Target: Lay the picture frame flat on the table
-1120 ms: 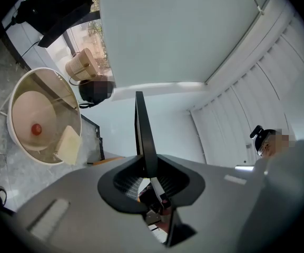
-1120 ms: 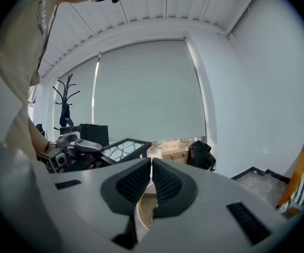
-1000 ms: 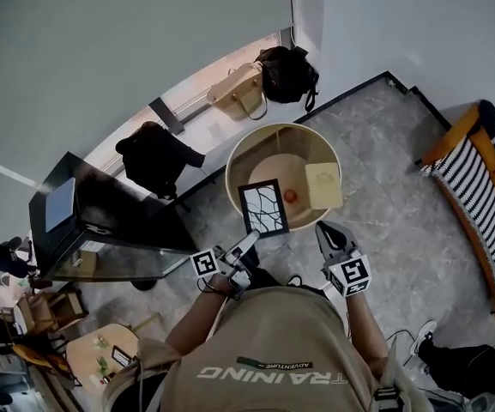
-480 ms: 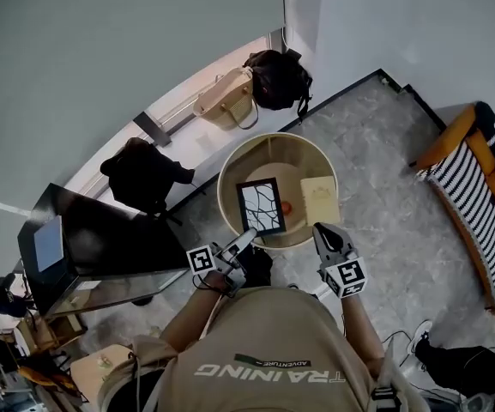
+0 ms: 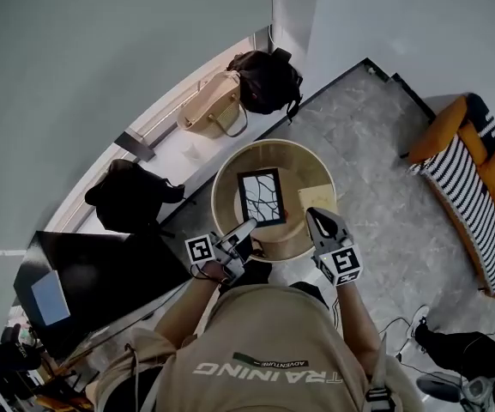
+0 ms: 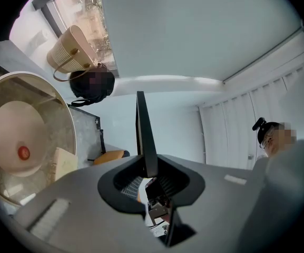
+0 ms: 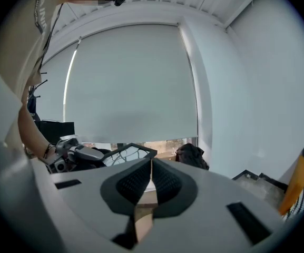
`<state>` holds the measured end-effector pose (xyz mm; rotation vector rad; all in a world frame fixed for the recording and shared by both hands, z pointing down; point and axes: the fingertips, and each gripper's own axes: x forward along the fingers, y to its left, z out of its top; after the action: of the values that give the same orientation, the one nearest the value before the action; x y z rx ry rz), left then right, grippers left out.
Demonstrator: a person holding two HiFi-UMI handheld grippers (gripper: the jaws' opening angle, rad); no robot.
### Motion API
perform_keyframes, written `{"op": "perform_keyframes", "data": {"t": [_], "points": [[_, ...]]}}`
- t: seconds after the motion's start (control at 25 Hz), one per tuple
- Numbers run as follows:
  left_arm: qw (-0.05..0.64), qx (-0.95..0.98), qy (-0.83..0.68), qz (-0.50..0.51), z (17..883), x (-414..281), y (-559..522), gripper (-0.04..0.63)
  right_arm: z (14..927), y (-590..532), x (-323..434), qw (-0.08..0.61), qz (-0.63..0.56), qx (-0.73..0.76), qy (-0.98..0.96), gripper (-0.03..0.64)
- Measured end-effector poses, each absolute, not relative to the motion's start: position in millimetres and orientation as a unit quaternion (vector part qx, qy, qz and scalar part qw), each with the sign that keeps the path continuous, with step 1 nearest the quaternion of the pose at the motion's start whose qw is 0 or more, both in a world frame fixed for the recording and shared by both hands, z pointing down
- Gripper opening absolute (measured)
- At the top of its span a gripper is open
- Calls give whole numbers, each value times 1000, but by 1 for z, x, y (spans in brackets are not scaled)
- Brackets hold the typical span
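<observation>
A black picture frame (image 5: 262, 197) with a white branching pattern hangs over the round beige table (image 5: 226, 172). My left gripper (image 5: 249, 228) is shut on its near bottom edge. In the left gripper view the frame (image 6: 143, 133) stands edge-on, clamped between the jaws of the left gripper (image 6: 146, 168). My right gripper (image 5: 313, 219) hovers at the table's near right rim, shut, nothing in it. The right gripper view has the right gripper (image 7: 150, 167) with its jaws touching, and the frame (image 7: 124, 153) tilted beyond them.
On the table lie a pale round plate (image 6: 13, 136) with a small red thing (image 6: 23, 152) and a beige block (image 5: 317, 197). A tan bag (image 5: 208, 103) and a black bag (image 5: 266, 79) sit on the window ledge. A dark desk (image 5: 101, 264) stands left, a striped orange sofa (image 5: 479, 191) right.
The left gripper has carried the frame forward, from the table's near rim to over its middle. The right gripper has moved forward with it, still shut.
</observation>
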<state>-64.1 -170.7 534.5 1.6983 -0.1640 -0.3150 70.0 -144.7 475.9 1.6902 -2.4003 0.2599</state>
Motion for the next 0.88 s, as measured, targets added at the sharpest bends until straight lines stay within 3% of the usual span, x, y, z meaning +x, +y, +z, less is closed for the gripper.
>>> {"op": "perform_keyframes", "data": {"t": [0.48, 0.88], "points": [[683, 720, -81, -94, 624, -28, -264, 75, 539, -220, 93, 131, 114, 591, -788, 11], [699, 692, -140, -115, 776, 22, -323, 75, 696, -249, 129, 142, 173, 581, -783, 11]]}}
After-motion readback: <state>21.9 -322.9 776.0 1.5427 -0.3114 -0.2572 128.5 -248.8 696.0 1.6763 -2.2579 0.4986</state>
